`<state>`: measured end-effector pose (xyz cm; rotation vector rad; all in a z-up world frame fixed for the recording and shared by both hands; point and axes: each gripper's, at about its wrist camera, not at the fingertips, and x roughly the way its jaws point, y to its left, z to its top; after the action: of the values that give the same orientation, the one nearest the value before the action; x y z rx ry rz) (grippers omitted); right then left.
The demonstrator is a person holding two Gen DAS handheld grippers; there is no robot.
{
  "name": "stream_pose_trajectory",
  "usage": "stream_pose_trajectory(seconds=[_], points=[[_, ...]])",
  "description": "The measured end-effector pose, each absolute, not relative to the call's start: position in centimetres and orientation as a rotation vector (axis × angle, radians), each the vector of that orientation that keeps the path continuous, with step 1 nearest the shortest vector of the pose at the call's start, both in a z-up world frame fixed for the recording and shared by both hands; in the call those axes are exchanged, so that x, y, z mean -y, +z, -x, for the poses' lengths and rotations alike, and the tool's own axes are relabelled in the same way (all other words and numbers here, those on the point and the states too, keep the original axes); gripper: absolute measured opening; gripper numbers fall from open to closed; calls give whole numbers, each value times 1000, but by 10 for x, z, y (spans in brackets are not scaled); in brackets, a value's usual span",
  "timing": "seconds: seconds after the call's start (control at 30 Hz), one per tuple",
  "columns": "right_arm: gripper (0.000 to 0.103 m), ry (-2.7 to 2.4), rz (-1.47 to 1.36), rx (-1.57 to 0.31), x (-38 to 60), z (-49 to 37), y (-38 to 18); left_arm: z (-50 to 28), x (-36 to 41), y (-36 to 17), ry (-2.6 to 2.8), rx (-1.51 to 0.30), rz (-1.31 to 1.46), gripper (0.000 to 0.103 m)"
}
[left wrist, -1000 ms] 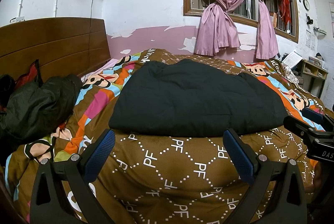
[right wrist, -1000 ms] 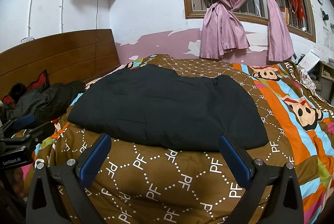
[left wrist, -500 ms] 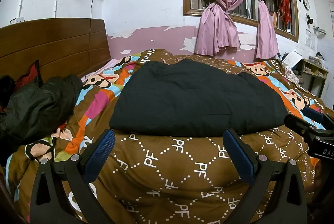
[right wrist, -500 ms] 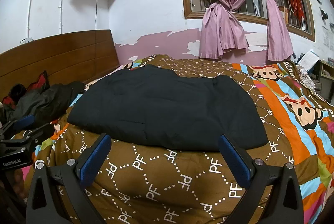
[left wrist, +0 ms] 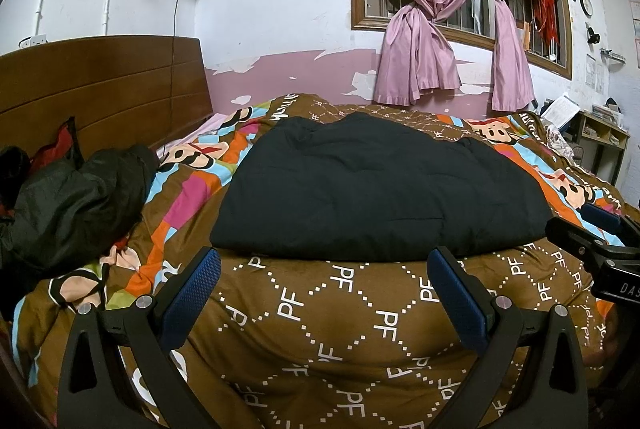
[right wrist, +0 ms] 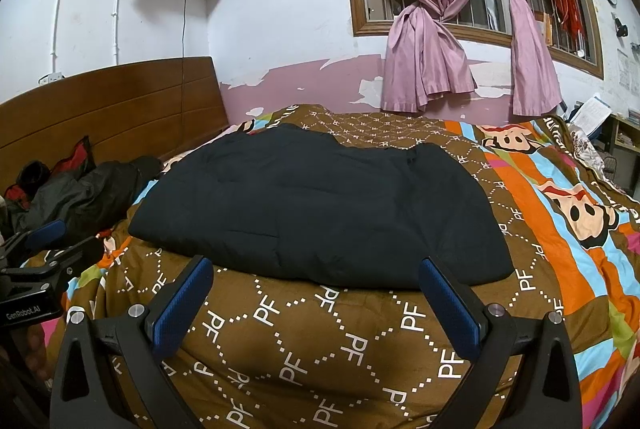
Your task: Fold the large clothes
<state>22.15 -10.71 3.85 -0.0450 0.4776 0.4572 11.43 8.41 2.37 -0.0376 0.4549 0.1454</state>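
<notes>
A large dark navy padded garment [left wrist: 376,189] lies flat in a rough rectangle on the patterned bedspread [left wrist: 320,317]; it also shows in the right wrist view [right wrist: 320,213]. My left gripper [left wrist: 324,269] is open and empty, held just short of the garment's near edge. My right gripper [right wrist: 316,281] is open and empty, also just short of the near edge. Each gripper shows at the edge of the other's view: the right one [left wrist: 600,233] and the left one [right wrist: 44,241].
A crumpled black jacket [left wrist: 76,205] lies at the left by the wooden headboard [left wrist: 100,89]. Pink curtains [left wrist: 420,29] hang at the window on the far wall. A small shelf [left wrist: 600,141] stands at the far right.
</notes>
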Motion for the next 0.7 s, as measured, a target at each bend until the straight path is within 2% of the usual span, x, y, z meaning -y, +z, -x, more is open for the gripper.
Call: stream_pose_trajectory(seconds=[0.7], points=[[103, 450, 41, -477, 110, -222, 37, -114, -85, 26, 140, -452, 42, 101]])
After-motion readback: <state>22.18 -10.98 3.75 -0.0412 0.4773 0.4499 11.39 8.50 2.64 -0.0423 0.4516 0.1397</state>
